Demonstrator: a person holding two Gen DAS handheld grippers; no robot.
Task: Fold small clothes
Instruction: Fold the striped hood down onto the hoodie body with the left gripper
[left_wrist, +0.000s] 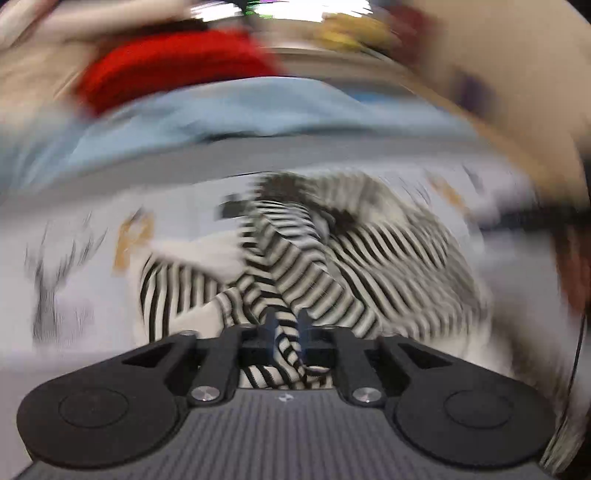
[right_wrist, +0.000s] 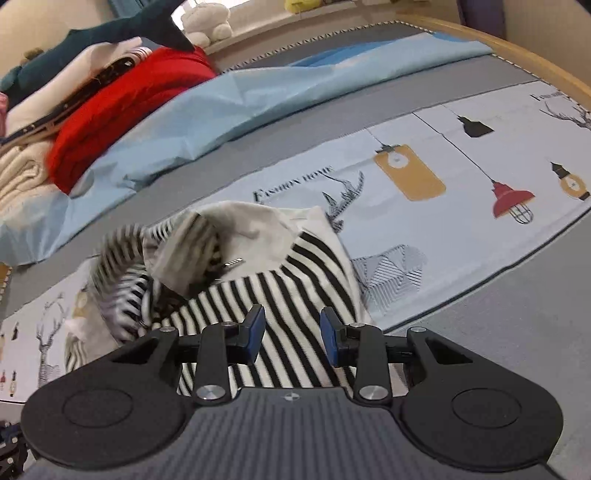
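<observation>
Pinching a twisted sleeve of the striped top (left_wrist: 291, 266), the left claw (left_wrist: 286, 325) is nearer. Right claw (right_wrist: 291, 334) hovers spread just above its body; empty.

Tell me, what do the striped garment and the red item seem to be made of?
Striped garment: seemingly a soft knit, matte; it drapes and bunches limply. Red item: probably a thicker knit or fleece, matte; it lies in bulky rounded folds, but blur hides the weave.

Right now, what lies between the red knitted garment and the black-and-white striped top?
In the right wrist view: rumpled light blue sheet, then a grey strip of bedcover.
</observation>
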